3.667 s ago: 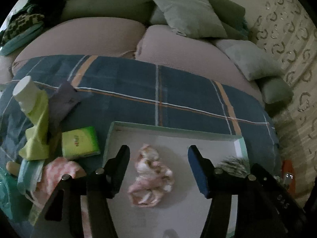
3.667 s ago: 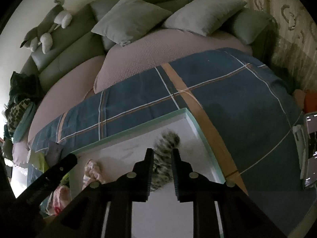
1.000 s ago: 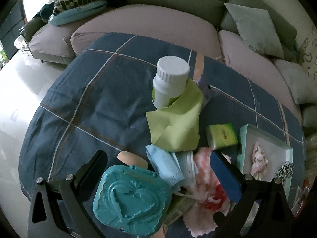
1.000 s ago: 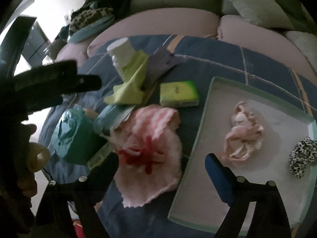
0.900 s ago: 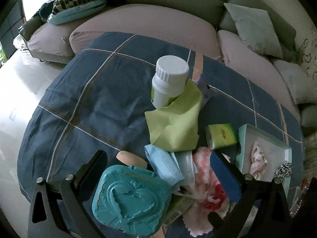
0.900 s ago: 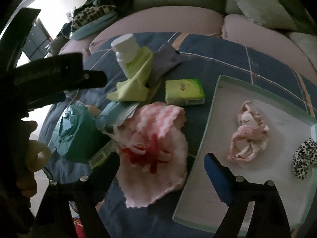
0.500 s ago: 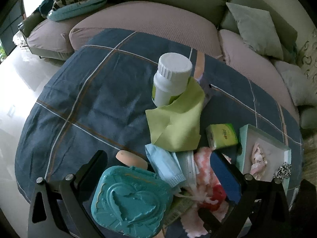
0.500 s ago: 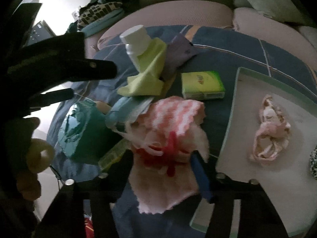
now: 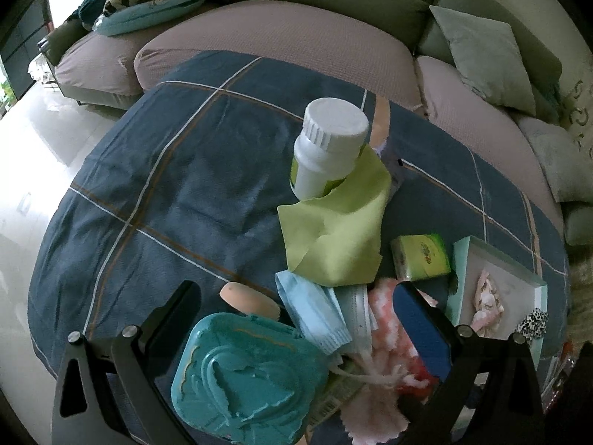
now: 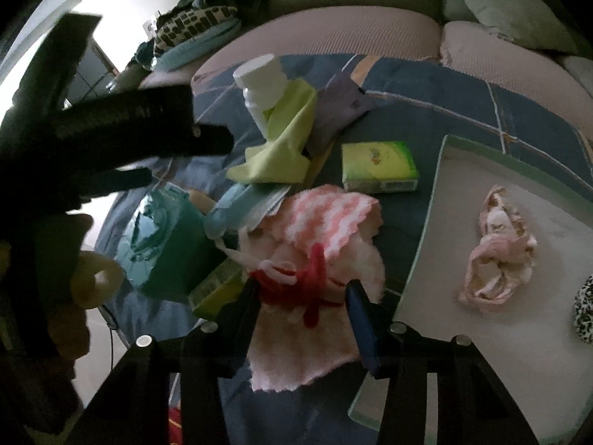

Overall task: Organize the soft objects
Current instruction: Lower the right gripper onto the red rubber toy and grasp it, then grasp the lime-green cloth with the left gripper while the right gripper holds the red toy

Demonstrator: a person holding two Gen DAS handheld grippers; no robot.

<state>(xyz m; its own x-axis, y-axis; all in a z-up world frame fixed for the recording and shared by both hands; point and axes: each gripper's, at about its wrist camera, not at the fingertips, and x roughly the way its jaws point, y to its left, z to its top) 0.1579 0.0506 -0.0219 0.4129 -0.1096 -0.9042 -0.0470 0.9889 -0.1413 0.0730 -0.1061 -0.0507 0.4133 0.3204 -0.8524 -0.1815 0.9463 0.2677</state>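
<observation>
The right gripper (image 10: 302,298) is lowered over the pink knitted cloth (image 10: 326,244), its jaws partly closed around the red yarn knot without a firm clamp being visible. The cloth is spread on the plaid blanket (image 9: 185,170), just beside the left rim of the tray (image 10: 426,230). The pink rag (image 10: 496,244) and the leopard scrunchie (image 10: 585,311) are lying in the tray. The left gripper (image 9: 296,319) is held wide open above the teal case (image 9: 244,374), with nothing grasped.
</observation>
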